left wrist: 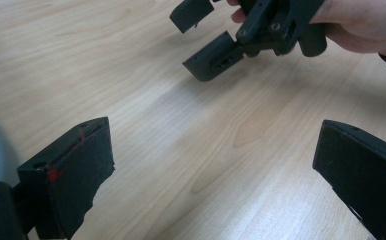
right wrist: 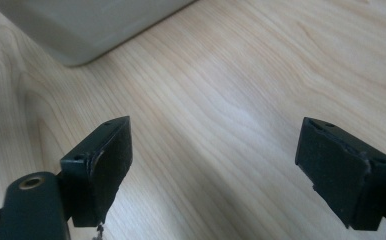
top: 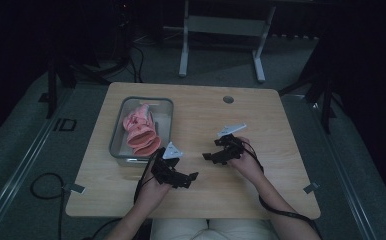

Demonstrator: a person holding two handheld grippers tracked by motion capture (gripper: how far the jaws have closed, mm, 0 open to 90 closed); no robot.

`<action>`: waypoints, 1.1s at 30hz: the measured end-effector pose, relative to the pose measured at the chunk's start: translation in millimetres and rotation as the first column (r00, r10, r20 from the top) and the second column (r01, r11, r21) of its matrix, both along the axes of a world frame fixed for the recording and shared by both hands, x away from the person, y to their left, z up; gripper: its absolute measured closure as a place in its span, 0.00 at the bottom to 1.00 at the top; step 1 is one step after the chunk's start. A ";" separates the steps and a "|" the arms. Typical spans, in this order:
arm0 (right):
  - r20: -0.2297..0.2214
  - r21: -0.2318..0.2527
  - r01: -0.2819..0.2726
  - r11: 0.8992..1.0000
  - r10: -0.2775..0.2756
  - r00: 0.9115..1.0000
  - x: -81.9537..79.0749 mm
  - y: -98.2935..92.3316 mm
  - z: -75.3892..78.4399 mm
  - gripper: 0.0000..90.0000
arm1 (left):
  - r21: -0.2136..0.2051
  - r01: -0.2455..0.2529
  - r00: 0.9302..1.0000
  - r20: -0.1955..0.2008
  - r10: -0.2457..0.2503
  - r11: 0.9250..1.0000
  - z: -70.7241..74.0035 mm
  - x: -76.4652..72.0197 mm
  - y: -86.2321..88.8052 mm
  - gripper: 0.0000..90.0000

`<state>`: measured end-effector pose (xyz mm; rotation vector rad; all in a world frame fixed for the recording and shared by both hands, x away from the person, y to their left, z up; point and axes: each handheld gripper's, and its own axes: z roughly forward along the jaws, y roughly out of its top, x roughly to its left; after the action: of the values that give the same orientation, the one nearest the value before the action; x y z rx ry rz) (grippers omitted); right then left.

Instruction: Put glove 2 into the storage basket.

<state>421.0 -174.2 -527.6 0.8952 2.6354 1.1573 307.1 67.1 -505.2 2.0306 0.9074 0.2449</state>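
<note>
L gripper wide, empty, over table just beside bin. R gripper wide, empty too, facing it. Pink gloves in bin.

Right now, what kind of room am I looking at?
Probably a lab or recording studio: a lone wooden table ringed by dark curtains, cables on the grey floor, and a person holding the left gripper and right gripper.
</note>
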 end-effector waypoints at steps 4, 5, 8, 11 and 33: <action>0.002 -0.003 0.006 1.000 -0.006 1.000 -2.7 -6.8 -3.9 0.17 | 0.009 0.028 1.000 -0.014 -0.028 1.000 -11.5 -4.0 -3.3 0.03; 0.006 -0.004 0.005 1.000 -0.005 1.000 -3.1 -8.3 -4.9 0.17 | 0.023 0.033 0.999 -0.016 -0.033 0.999 -14.5 -4.8 -4.9 0.03; 0.003 -0.007 0.016 1.000 -0.016 1.000 -5.1 -11.8 -7.7 0.16 | 0.032 0.045 0.999 -0.029 -0.045 0.998 -22.4 -7.2 -7.6 0.03; 0.005 -0.011 0.025 1.000 -0.025 1.000 -7.1 -15.0 -11.2 0.16 | 0.045 0.053 0.998 -0.037 -0.052 0.998 -28.4 -7.8 -9.1 0.03; 0.087 -0.008 0.089 0.996 -0.088 0.992 -15.4 -42.1 -35.0 0.16 | 0.073 0.032 1.000 -0.003 -0.031 0.997 -51.5 -13.8 -9.0 0.02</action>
<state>405.6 -216.3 -562.7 0.9284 2.5050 1.1308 293.3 58.1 -556.7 2.1114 0.8785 0.2621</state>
